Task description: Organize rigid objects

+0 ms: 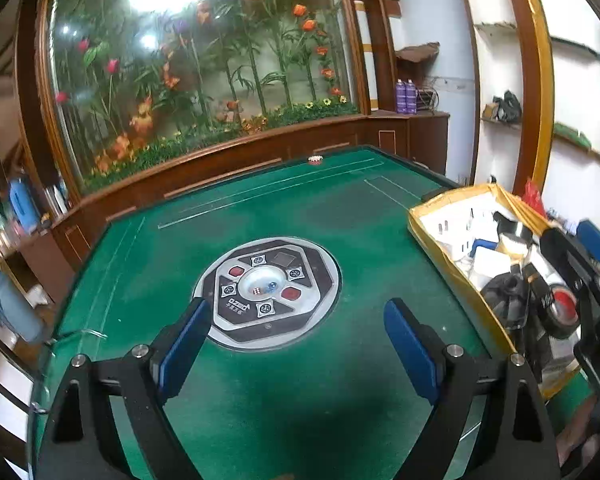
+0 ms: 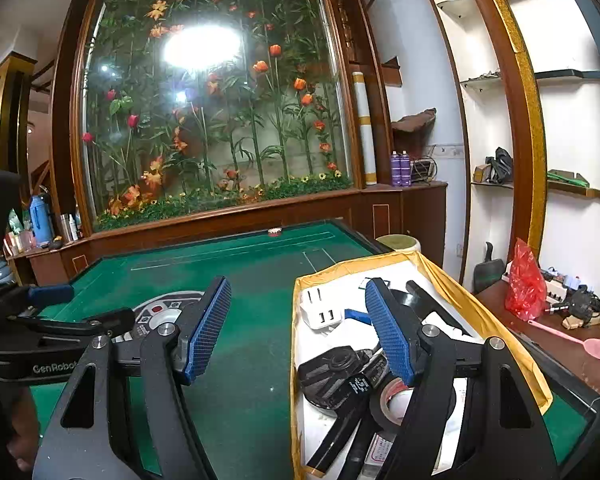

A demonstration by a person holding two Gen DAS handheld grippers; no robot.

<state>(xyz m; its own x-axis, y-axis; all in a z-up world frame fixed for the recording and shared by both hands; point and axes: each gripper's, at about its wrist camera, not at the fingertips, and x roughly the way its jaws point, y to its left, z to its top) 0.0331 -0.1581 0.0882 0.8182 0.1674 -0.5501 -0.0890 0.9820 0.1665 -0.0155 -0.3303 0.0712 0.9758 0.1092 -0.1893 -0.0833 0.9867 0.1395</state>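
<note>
Left wrist view: left gripper [image 1: 298, 354] spread wide, empty, above the green table [image 1: 260, 208] near its centre console [image 1: 267, 292]. Yellow-rimmed box [image 1: 456, 276] of clutter at the table's right edge.

Right wrist view: right gripper [image 2: 298, 330] spread wide, empty, over the box's left rim; white charger [image 2: 320, 312], tape roll [image 2: 392, 400], perhaps a black camera [image 2: 332, 368] inside.

Bare felt [image 1: 300, 208] beside crowded box [image 2: 452, 280]

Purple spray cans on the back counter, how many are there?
2. Both purple cans stand upright, side by side on the wooden counter right of the flower display: one on the left, the other beside it. None seem hidden.
</note>
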